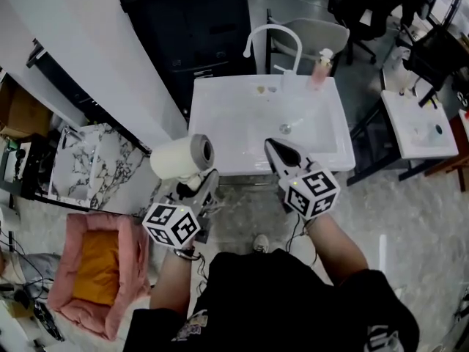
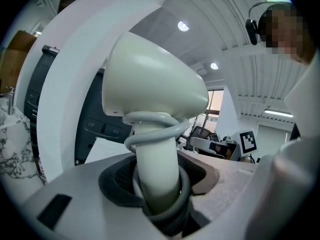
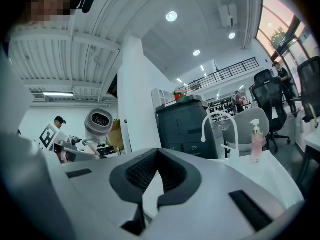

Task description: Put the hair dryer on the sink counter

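My left gripper (image 1: 196, 188) is shut on the handle of a white hair dryer (image 1: 183, 157), which stands upright just off the sink's front left corner. In the left gripper view the hair dryer (image 2: 152, 91) fills the middle, with its cord wound round the handle between the jaws of the left gripper (image 2: 157, 189). The right gripper view shows the hair dryer (image 3: 98, 124) at the left, nozzle facing the camera. My right gripper (image 1: 278, 154) hangs over the front rim of the white sink (image 1: 220, 97), and the right gripper (image 3: 149, 196) has its jaws together with nothing in them.
A white faucet (image 1: 272, 41) and a pink soap bottle (image 1: 320, 68) stand at the sink's back edge. A black cabinet (image 1: 198, 28) is behind it. A pink pet bed (image 1: 95, 270) lies on the floor at left. A second small basin (image 1: 418, 127) stands at right.
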`<state>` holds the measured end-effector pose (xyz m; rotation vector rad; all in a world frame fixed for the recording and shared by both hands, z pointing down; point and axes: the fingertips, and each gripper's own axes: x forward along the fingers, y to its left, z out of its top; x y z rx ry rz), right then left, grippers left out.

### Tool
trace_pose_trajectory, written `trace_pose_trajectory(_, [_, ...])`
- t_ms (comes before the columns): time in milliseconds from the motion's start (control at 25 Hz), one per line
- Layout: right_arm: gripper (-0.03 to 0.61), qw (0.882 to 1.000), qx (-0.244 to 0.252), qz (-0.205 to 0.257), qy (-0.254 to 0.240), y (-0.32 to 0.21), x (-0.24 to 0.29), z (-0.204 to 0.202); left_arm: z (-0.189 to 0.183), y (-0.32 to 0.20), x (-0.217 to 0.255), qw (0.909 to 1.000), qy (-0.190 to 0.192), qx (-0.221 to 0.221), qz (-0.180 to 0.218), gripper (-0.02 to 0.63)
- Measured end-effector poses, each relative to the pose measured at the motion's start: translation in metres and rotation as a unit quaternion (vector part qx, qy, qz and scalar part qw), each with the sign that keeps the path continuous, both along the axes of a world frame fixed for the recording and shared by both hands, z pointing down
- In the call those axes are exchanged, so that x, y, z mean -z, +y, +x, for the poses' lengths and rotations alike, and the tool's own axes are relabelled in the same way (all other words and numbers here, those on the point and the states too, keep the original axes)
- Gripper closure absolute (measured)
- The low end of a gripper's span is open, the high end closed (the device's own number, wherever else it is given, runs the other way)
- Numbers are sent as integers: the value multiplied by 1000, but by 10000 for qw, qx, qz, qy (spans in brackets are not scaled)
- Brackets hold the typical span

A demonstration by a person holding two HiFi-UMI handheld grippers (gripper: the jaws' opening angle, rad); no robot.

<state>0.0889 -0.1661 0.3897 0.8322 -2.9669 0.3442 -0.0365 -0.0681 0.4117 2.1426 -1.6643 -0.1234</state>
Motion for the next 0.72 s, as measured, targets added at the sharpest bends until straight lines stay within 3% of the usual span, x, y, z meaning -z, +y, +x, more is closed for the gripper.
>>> trace_pose_trajectory(320, [580, 9999, -110, -97, -67, -29, -3, 15, 15, -34, -4, 9996, 109, -122, -220, 420])
trace_pose_trajectory(720, [580, 9992, -358, -148, 31, -77, -16, 15, 2, -94, -20, 9989, 150, -285, -342, 420])
